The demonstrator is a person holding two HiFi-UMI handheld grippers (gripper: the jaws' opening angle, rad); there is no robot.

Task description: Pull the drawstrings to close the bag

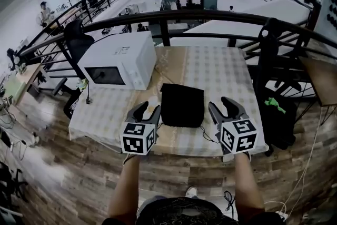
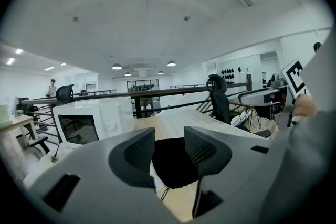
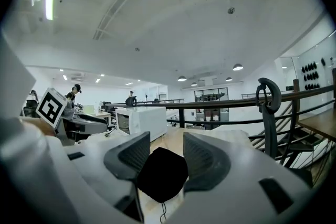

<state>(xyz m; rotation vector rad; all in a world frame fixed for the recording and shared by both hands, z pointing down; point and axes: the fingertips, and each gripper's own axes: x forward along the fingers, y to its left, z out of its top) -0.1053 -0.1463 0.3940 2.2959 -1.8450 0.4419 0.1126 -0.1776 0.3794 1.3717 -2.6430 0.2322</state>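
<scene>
A black drawstring bag (image 1: 182,105) lies flat on the checked tablecloth (image 1: 216,71) near the table's front edge. Its thin cord (image 1: 206,134) trails off the bag's near right corner. My left gripper (image 1: 149,109) hovers just left of the bag, open and holding nothing. To the right of the bag my right gripper (image 1: 221,104) is open wide, also with nothing in it. In the left gripper view the bag (image 2: 170,165) shows beyond the open left gripper (image 2: 169,147). In the right gripper view the bag (image 3: 160,176) and its cord (image 3: 161,211) lie beyond the open right gripper (image 3: 166,152).
A white microwave (image 1: 120,59) stands on the table's back left, close to the bag. A dark railing (image 1: 210,17) runs behind the table. A black chair (image 1: 274,66) stands off the table's right side. The floor is wood.
</scene>
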